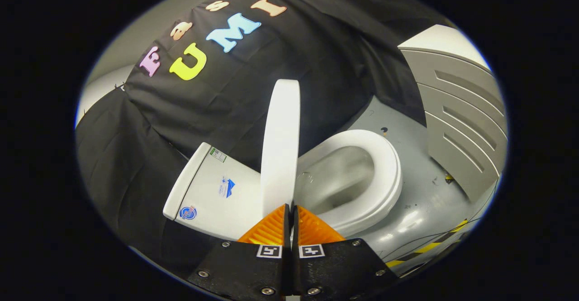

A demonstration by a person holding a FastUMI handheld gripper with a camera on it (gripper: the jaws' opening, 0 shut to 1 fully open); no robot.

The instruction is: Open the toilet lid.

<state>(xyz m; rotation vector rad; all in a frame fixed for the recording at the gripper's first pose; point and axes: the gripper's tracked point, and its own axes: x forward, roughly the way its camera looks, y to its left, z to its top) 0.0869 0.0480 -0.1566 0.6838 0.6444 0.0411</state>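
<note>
Lid (280, 147) raised, standing edge-on and near upright, rising from just ahead of the jaws toward the booth wall. Lower edge of lid right at the fingertips of the gripper (291, 219), apparently pinched there; jaws nearly together, only a thin slit left between them, seemingly clamped on that thin edge, though actual contact of both fingers hard to confirm from this angle. To one side of lid, tank (212, 192), white, with small stickers, leaning close against the black cloth (181, 124). To the other side, seat (384, 174) down on the bowl (339, 179), ring fully exposed, bowl interior open to view. Beyond that, grey floor (416, 192), glossy, with a small dark spot near the seat and a striped yellow-and-black line (429, 246) running past the gripper's side. Further out, a grey ribbed panel (461, 124) standing at the booth's edge. As for progress: judged mostly done, lid lifted clear of seat and close to vertical. Left, likely: tipping the lid the last bit back until resting against the tank or cloth, then loosening the jaws and drawing away. Risk, as a judgement: lid letting go too soon and falling back onto the seat if not yet past its balance point.
</note>
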